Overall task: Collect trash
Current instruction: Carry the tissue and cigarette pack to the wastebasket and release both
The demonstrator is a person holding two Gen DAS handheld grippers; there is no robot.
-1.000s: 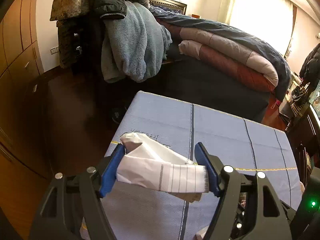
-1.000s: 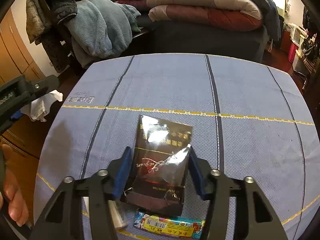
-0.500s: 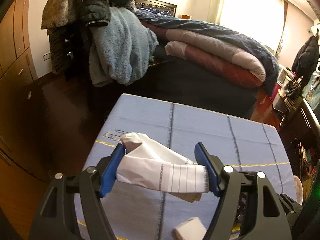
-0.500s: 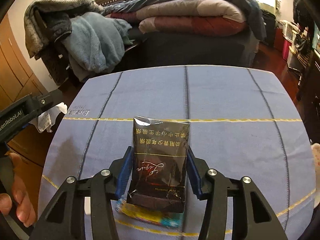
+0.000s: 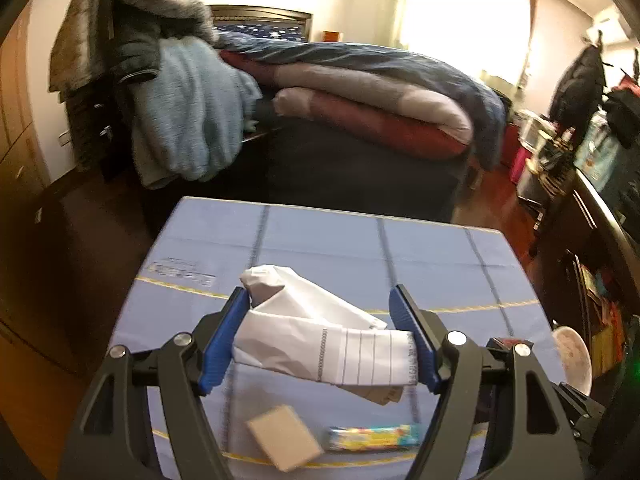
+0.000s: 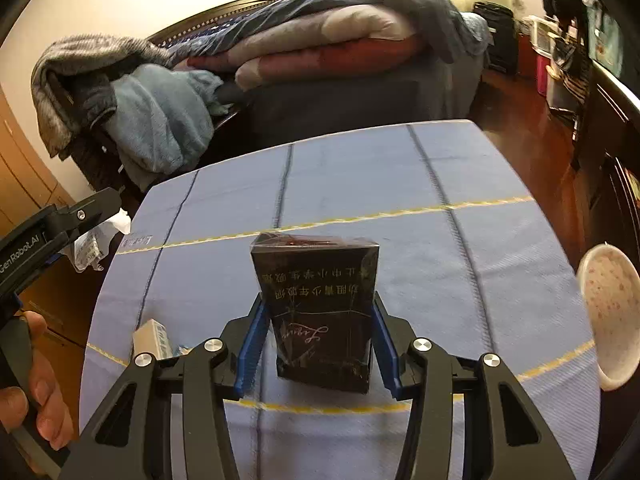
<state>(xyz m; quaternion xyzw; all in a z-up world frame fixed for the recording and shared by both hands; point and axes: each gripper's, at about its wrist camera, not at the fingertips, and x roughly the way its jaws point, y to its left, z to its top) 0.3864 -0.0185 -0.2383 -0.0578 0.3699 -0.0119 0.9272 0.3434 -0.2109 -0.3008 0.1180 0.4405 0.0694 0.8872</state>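
My left gripper (image 5: 322,332) is shut on a crumpled white paper (image 5: 320,344) and holds it above the blue table (image 5: 320,240). My right gripper (image 6: 316,344) is shut on a black cigarette pack (image 6: 316,308), held upright above the table (image 6: 400,184). On the table below the left gripper lie a small beige box (image 5: 284,438) and a colourful candy wrapper (image 5: 374,436). The box (image 6: 154,338) also shows at the left of the right wrist view. The left gripper with its paper (image 6: 94,240) shows at that view's left edge.
A white bowl (image 6: 610,316) stands off the table's right side; it also shows in the left wrist view (image 5: 572,360). A bed with folded quilts (image 5: 380,96) and a chair piled with clothes (image 5: 176,92) stand beyond the table. Cabinets are at the left.
Both grippers have risen and pulled back from the table with their loads. The cigarette pack has been lifted off the table and now stands upright. The box and wrapper have come into the left view.
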